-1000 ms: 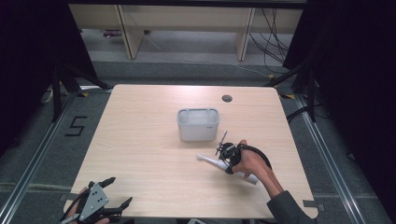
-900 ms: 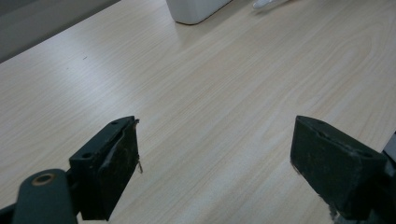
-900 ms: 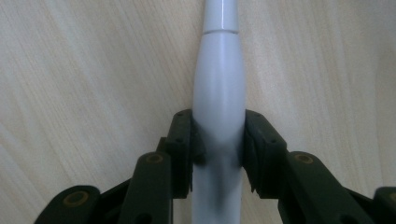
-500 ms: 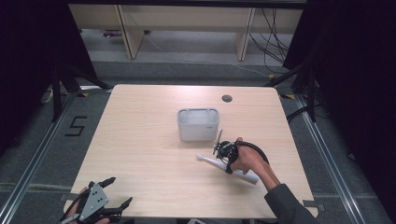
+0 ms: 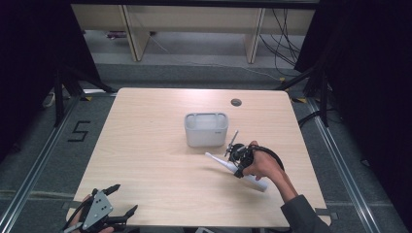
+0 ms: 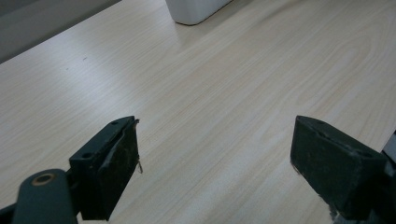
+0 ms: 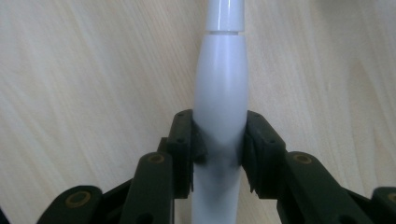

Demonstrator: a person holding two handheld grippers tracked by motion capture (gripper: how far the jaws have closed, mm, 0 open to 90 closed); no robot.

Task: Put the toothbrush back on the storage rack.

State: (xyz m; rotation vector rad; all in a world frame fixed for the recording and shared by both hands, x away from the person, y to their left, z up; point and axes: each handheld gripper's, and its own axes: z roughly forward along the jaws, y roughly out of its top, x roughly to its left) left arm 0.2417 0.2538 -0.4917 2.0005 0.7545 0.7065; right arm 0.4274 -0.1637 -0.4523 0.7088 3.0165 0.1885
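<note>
The white toothbrush handle (image 7: 220,107) has barely shifted on the worktop (image 5: 145,160) since a second ago; my right gripper's (image 7: 219,154) fingers clamp it for lifting, my left gripper's (image 6: 215,172) fingers gape idle.

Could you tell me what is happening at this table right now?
A person works at a wooden table with a gripper in each hand. The right gripper is closed on a slim white wand-shaped thing, perhaps an electric toothbrush, which lies flat on the table just in front of a white tub. The left gripper waits open at the near left corner, with nothing between its jaws.
</note>
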